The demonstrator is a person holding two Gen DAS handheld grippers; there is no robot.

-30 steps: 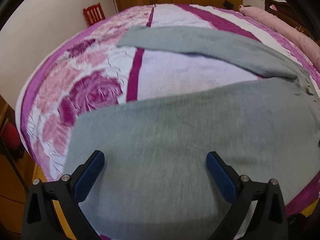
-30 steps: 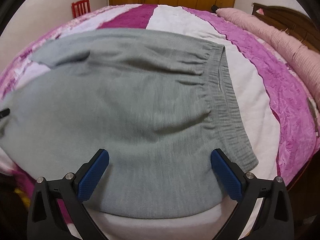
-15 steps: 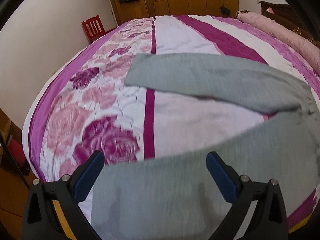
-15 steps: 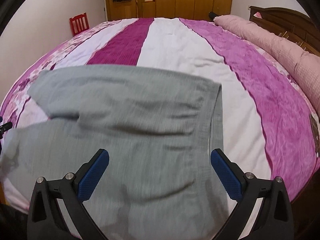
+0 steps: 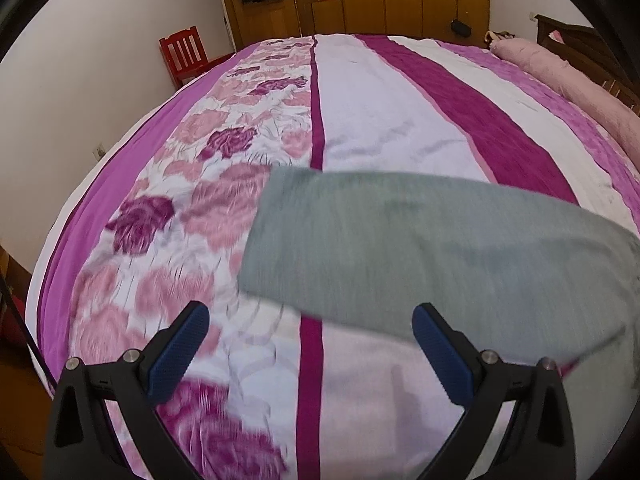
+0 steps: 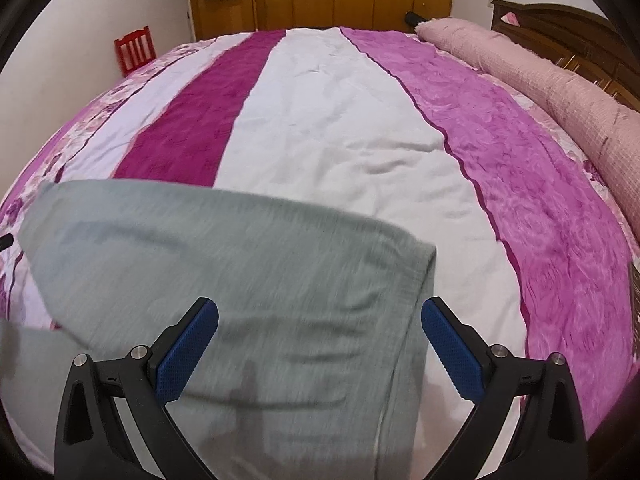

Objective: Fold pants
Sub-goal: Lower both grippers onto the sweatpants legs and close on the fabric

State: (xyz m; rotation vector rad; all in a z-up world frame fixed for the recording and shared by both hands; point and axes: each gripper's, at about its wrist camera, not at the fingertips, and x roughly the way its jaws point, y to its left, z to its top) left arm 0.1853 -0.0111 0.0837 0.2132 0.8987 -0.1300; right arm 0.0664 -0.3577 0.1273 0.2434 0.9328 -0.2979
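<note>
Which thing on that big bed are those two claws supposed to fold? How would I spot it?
Start with the wide bed under its striped pink, magenta and white cover. Near its front edge, just ahead of the open left gripper and open right gripper, lie the pants. They are the only plain grey cloth there, flat and unpatterned.

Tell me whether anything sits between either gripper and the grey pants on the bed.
Nothing visible does. The left gripper and right gripper both have open, empty jaws, and only bare bedspread and the grey pants themselves lie ahead. The pink bolster lies along the headboard side, well clear of the pants.
</note>
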